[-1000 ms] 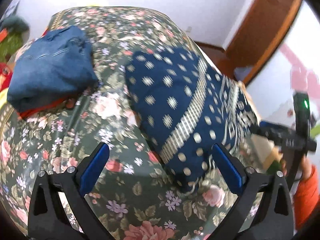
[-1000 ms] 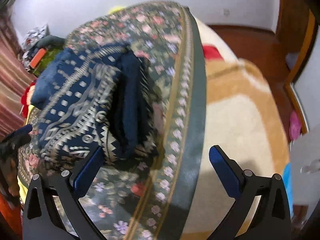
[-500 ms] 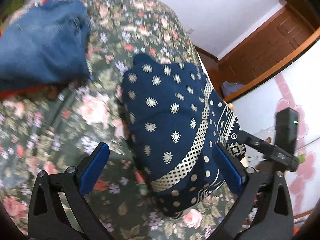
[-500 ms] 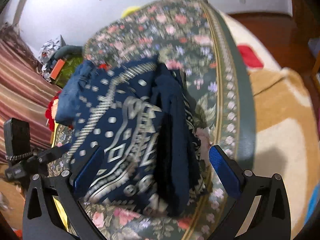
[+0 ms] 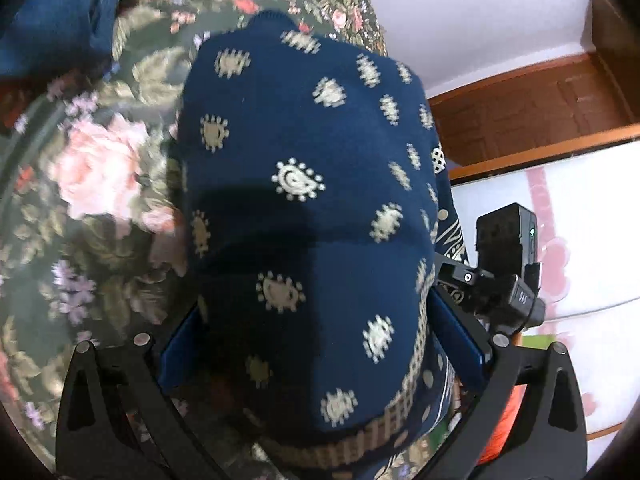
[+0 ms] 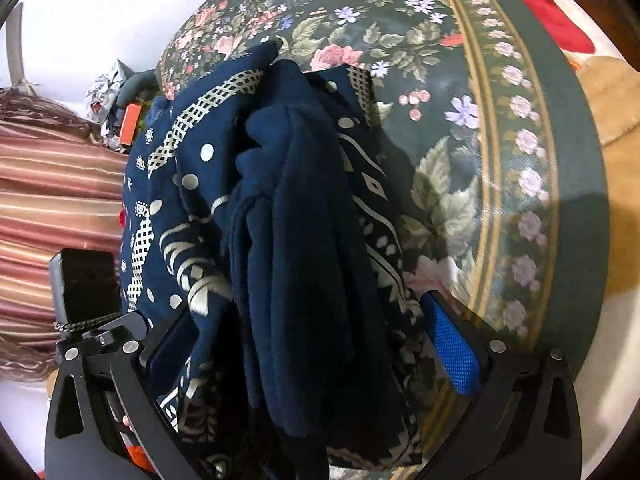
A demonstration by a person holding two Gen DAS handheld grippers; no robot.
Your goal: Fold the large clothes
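The navy patterned garment lies as a thick folded bundle on the bed cover, close to the cover's bordered edge. Its upper face is a soft knit in dark blue with small cream paisley and star-like motifs and a cream checked band along the lower hem. In the right wrist view the same garment shows its open side: several plain dark blue layers stand in deep rounded folds, with cream geometric stripes, dots and diamond shapes on the flat panels at both sides of the folds.

The left gripper has its jaws spread wide, and the bundle fills the whole space between the two blue pads; the cloth seems to touch both of them. The right gripper is also wide, with the folded layers between its fingers. Its right pad is bright blue with a fine mesh texture; the other pad is mostly hidden by cloth.

The bed cover is a smooth dark green fabric printed with pink roses and pale leaves, and it has a gold and green border band. A blue denim piece lies at the far left corner of the cover. Beyond the border band a beige fleecy blanket is visible.
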